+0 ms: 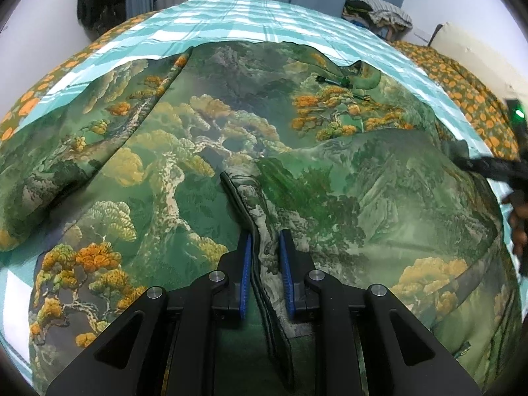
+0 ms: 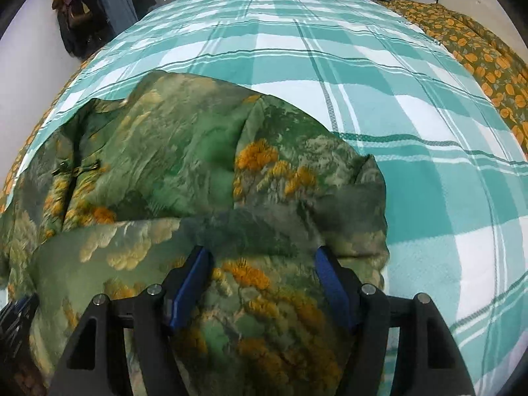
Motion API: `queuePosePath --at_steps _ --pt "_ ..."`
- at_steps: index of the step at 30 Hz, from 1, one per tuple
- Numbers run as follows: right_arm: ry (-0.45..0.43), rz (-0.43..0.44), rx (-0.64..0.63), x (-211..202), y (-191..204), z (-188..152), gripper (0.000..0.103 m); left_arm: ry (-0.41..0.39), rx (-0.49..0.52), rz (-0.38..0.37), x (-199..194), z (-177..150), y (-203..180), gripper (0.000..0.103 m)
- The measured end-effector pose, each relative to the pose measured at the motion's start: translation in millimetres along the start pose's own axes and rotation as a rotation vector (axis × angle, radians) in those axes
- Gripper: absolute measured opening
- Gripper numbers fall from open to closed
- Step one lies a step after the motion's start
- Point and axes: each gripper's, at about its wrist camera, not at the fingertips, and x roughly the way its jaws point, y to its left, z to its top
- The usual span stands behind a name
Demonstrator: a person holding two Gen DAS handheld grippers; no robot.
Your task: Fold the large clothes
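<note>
A large green garment (image 1: 204, 151) printed with trees and orange foliage lies spread on a teal plaid blanket (image 1: 231, 19). My left gripper (image 1: 265, 247) has its blue pads close on either side of a dark-edged hem (image 1: 264, 283) that runs up between them. In the right wrist view the same garment (image 2: 184, 165) is bunched into folds. My right gripper (image 2: 262, 260) is wide open with a fold of the cloth lying between and over its fingers. The right gripper and the hand holding it show at the right edge of the left wrist view (image 1: 514, 178).
The plaid blanket (image 2: 412, 132) covers a bed with an orange-flowered sheet (image 2: 478, 56) along its right side. Dark bags (image 2: 76, 10) hang on the wall at far left. A pile of clothes (image 1: 379, 13) sits at the far right corner. Curtains hang behind.
</note>
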Motion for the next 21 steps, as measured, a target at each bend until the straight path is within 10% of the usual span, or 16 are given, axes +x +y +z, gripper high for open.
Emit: queuePosePath --at_steps 12,14,18,21 --pt "-0.048 -0.087 -0.129 -45.3 31.6 -110.8 0.07 0.003 0.046 0.057 -4.4 1.4 -9.1 0.018" --pt "-0.039 -0.102 -0.121 -39.7 34.3 -108.0 0.07 -0.004 0.095 0.101 -14.6 -1.2 -14.2 0.025" --pt "-0.1 -0.134 -0.094 -61.9 36.0 -110.1 0.07 -0.075 0.15 0.188 -56.5 -19.7 -7.3 0.075" --pt "-0.156 -0.156 -0.145 -94.9 45.6 -133.2 0.071 -0.097 0.134 0.151 -92.8 -37.9 18.9 0.085"
